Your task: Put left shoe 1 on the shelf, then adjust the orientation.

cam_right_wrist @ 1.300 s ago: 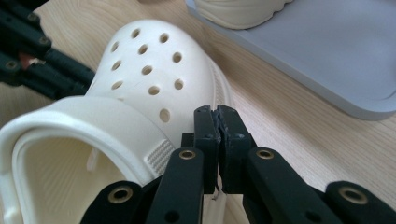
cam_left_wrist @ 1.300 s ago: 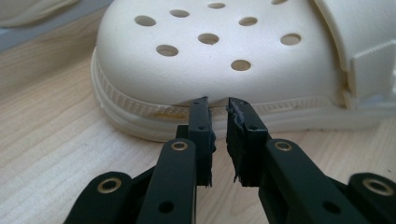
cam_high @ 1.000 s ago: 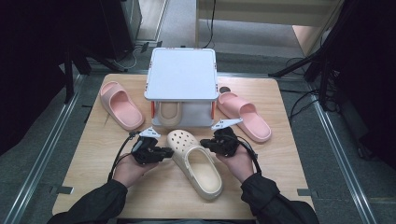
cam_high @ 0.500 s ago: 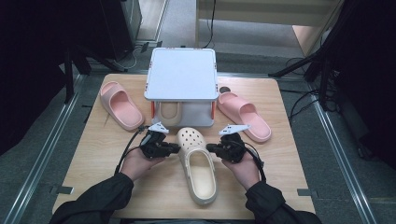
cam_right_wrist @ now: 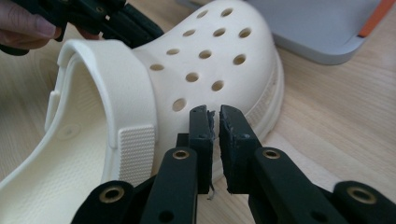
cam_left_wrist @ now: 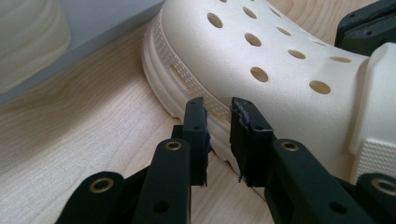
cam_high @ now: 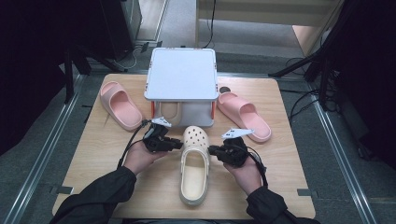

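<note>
Cream clog [cam_high: 194, 164], swung straight at lower centre of the worktop [cam_high: 289, 186], is flanked by left tongs [cam_high: 176, 144] and right tongs [cam_high: 212, 150], their jaws just eased slightly apart, empty, suggesting alignment toward the rack [cam_high: 181, 74].

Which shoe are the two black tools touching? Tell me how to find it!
Find the grey box at the back of the table. Right in front of it, in the middle, lies the clog, toe toward the box. It is cream with round holes on top; the slippers on either side are pink and plain.
</note>
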The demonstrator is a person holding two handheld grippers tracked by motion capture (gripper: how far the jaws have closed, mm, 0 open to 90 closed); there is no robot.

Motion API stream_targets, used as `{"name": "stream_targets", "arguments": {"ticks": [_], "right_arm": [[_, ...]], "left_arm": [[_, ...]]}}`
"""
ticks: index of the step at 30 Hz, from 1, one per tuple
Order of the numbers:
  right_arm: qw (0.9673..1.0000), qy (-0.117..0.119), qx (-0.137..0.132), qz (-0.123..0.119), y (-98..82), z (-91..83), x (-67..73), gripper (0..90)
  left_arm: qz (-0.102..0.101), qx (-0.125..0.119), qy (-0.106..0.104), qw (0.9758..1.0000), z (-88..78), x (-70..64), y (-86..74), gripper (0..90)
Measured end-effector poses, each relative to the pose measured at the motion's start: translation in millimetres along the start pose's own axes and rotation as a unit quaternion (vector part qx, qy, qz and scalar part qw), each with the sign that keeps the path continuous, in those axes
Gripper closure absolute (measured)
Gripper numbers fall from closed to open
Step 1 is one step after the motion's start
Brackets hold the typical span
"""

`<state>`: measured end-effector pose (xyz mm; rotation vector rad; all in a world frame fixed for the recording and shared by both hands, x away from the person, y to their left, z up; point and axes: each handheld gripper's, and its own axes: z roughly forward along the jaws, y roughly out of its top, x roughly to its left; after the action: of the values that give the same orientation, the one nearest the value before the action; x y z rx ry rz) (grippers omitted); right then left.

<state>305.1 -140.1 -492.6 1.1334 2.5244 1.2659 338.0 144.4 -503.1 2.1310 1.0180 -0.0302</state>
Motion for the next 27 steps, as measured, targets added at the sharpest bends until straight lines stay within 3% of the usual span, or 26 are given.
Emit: {"name": "stream_targets", "arguments": {"ticks": [3, 7, 21, 27], "right_arm": [[0.9997, -0.002, -0.020, 0.017, 2.0, -8.9, -0.4, 82.4], [0.9987, -0.001, -0.038, 0.033, 1.9, -24.9, 7.1, 78.6], [0.9986, -0.004, -0.051, 0.016, -13.4, -41.8, 38.5, 65.5], [0.9981, -0.003, -0.050, 0.035, -22.6, -41.6, 44.6, 58.9]], "left_arm": [[-0.011, -0.015, -0.014, 0.9997, -8.2, 2.3, 1.8, 74.2], [-0.002, -0.025, -0.025, 0.9994, -24.3, -1.4, 8.4, 74.9], [0.013, -0.048, -0.025, 0.9985, -58.8, 2.7, 24.7, 84.1], [0.017, -0.063, -0.022, 0.9976, -76.5, 6.8, 39.9, 84.1]]}}
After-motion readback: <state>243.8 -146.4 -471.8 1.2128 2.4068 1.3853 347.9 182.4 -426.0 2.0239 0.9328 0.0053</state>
